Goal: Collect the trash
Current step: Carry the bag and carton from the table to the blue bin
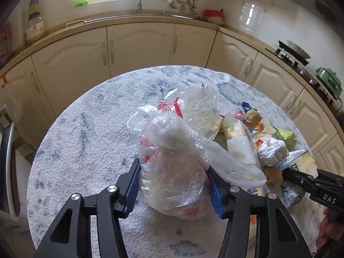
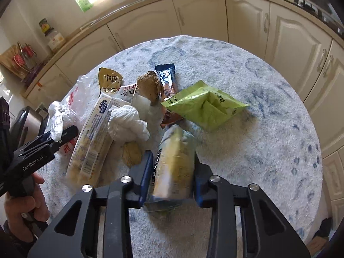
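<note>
My left gripper (image 1: 175, 185) has its ribbed blue jaws pinching a crinkled, clear plastic bag (image 1: 172, 150) with red print that bulges with soft contents I cannot make out, sitting on the fuzzy white-and-blue mottled table (image 1: 86, 139). My right gripper (image 2: 174, 172) has its jaws pinching a glossy yellowish wrapper (image 2: 175, 163) at the near edge of the trash pile. Beside it lie a crumpled white tissue (image 2: 126, 124), a flat green pouch (image 2: 204, 105), a dark snack-bar wrapper (image 2: 167, 79) and a long clear-plastic package (image 2: 94, 139).
</note>
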Motion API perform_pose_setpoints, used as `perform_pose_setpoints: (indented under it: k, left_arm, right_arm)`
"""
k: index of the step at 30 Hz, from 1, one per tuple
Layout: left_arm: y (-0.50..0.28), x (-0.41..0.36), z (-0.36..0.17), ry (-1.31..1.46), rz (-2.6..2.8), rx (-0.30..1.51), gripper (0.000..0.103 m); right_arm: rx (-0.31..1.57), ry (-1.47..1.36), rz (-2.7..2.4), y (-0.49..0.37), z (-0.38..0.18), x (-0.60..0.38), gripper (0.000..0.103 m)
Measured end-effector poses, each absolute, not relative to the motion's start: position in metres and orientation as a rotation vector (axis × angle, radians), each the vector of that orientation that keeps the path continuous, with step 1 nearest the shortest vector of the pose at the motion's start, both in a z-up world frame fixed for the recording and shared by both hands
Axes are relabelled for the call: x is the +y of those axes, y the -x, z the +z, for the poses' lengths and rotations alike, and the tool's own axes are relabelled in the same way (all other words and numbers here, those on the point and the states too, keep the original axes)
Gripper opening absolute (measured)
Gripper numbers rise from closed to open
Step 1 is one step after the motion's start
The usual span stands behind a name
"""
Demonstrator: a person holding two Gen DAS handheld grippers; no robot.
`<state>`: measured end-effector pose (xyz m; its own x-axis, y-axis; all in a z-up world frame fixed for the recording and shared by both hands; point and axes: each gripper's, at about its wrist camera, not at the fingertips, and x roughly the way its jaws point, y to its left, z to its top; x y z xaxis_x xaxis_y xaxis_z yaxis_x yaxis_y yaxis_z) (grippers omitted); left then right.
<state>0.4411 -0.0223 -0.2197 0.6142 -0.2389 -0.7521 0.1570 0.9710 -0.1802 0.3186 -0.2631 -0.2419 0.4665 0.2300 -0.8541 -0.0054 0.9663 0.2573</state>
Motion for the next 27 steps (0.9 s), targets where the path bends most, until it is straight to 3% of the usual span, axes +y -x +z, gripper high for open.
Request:
perform_pose_setpoints:
  k: [13,27]
  left_arm:
    - [-0.382,0.006,-0.213,0.069,-0.227,0.840,0.052]
    - [-0.272,-0.037,-0.152,-0.015,-0.348,0.749,0.052]
  right_arm:
    - [1.042,-0.282,0.144,-0.277,-0.231,-0.264,0.030]
    - [0.964,-0.333,0.143,-0.218,-0.199,-0.286,0.030]
